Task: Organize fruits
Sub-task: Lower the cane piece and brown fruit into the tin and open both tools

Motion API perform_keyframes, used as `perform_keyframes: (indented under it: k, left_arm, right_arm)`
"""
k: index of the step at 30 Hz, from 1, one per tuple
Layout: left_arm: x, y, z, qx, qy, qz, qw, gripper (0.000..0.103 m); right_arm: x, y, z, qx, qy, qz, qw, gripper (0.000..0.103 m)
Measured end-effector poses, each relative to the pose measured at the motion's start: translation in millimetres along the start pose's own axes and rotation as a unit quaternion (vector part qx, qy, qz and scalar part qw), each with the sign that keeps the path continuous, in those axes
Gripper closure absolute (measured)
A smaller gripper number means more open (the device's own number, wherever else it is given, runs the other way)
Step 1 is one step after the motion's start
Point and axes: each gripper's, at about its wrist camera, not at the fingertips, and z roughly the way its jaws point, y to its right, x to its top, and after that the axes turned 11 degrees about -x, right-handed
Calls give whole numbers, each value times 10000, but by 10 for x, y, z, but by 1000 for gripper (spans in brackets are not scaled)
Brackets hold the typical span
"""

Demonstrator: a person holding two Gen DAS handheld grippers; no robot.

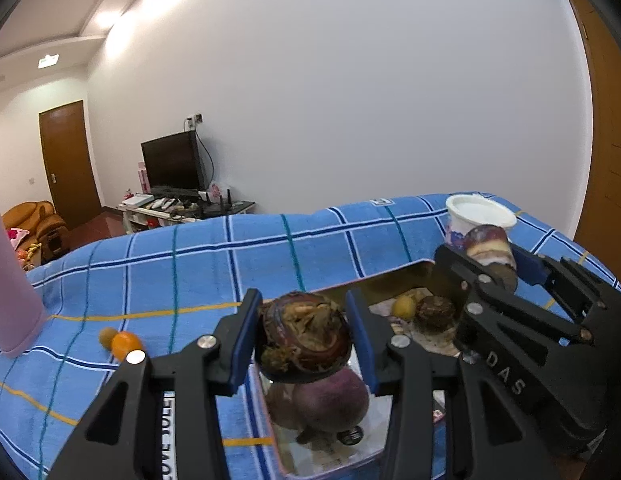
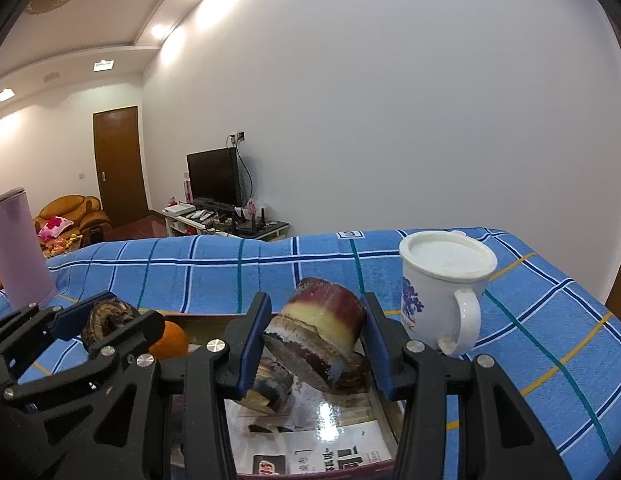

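Wrinkled round fruit in left tool, perhaps mangosteen

2 close wrist views facing the wall, sharing blue-checked table

A home living room, seen across a cloth-covered surface

The landmark is a dark flat television on a low white stand littered with remotes and small boxes, against a plain white wall. Left of the television stands a brown wooden door; further left, an orange-brown armchair holds a pink flowered cushion. Nearer than the television lies a blue checked cloth carrying a white lidded mug — domestic things throughout.
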Motion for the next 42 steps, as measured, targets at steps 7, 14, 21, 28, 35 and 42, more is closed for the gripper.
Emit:
perform_keyframes:
  k: [7,14,21,28,35,42]
  left_arm:
    - [-19,5,144,-42,-87,-36,9999,58]
    - [-31,-21,247,-59,-155,-18,9999,58]
    - [-37,-51,310,-51,-198,-66,9998,58]
    - [-59,-34,297,-48,-156,8,9999,58]
    - [-55,-44,315,-56,-168,12,9998,58]
    - [-95,-40,260,-87,-226,-37,9997,58]
  right_arm:
    - [11,71,173,28,-260,116,9996,55]
    - [23,74,285,-18,-312,11,9995,55]
    - [24,21,391,-7,-470,-57,9989,55]
    - [1,47,519,114,-749,22,9971,55]
    - [-12,36,655,387,-1059,31,9936,55]
    - [-71,37,727,799,-1384,230,9869,55]
